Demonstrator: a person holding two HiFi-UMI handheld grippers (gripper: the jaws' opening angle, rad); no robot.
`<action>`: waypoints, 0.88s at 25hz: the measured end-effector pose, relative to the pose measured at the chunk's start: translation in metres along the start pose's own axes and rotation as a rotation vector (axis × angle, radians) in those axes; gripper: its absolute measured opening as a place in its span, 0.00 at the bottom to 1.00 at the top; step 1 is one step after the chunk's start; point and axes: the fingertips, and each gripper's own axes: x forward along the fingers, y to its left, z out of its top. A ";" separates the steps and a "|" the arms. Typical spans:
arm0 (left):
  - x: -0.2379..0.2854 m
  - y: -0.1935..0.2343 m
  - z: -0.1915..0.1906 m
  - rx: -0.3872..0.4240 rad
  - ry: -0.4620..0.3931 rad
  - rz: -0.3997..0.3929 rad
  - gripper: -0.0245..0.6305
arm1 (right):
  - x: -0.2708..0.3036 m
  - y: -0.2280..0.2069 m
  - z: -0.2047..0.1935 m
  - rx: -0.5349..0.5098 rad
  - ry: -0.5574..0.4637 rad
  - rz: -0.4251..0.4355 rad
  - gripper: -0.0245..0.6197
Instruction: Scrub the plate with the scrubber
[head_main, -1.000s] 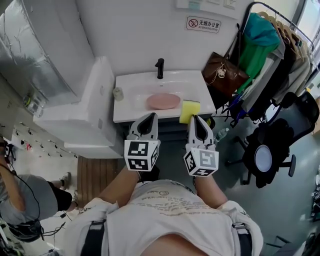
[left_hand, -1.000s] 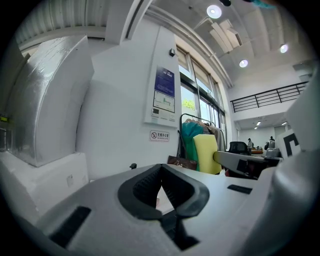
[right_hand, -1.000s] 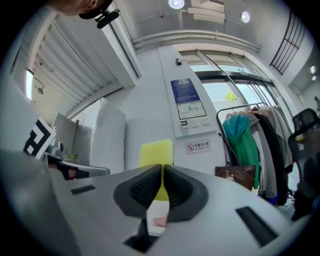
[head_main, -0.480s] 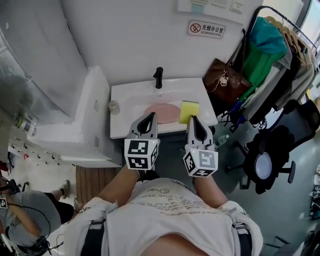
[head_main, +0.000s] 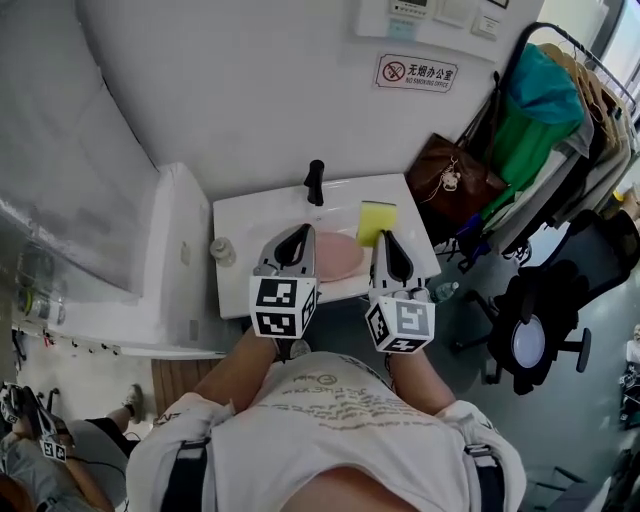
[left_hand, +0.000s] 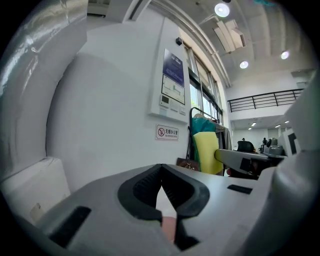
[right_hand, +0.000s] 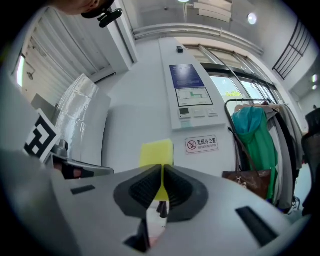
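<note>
Plate (head_main: 338, 258), pink, lay flat in the white basin (head_main: 245, 215), just in front of the black tap (head_main: 315, 182). Head view showed only its middle, w/ the two claws overlapping its left and right edges.

Scrubber (head_main: 376, 221), a yellow sponge, was pinched by its near edge in the right claw (head_main: 385, 240). The rest stuck out past the tips, over the basin's right side and just beside the plate's rim. Couldn't tell whether it touched plate or basin. Right gripper view had the jaws squeezed onto it: a thin yellow strip in the slit betw. the pads, and the sponge's body standing up beyond them.

Left claw (head_main: 299, 233) was closed w/ nothing in it. Left gripper view showed the pads meeting at the tip, and a bit of pink visible thru the gap lower down. Same view caught the scrubber and right claw off to its right.

Both claws sat side by side, apart, pointing toward the wall, marker cubes nearest the person's chest.

Other bits:
- Small pot (head_main: 222, 250) on the basin's left edge.
- No-smoking sign (head_main: 415, 72) on the wall above.
- Brown bag (head_main: 458, 180) and green garment (head_main: 530, 125) hanging at right.
- Black chair (head_main: 535, 325) on the floor below them.
- Another person (head_main: 40, 455) in the bottom-left corner.
</note>
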 end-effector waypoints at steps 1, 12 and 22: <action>0.007 0.005 0.000 0.000 0.003 -0.005 0.07 | 0.008 -0.001 -0.001 -0.004 0.002 -0.002 0.10; 0.072 0.051 -0.013 -0.018 0.070 -0.022 0.07 | 0.085 -0.013 -0.022 0.011 0.040 -0.032 0.10; 0.104 0.058 -0.039 -0.061 0.161 0.064 0.07 | 0.121 -0.043 -0.046 0.024 0.116 0.060 0.10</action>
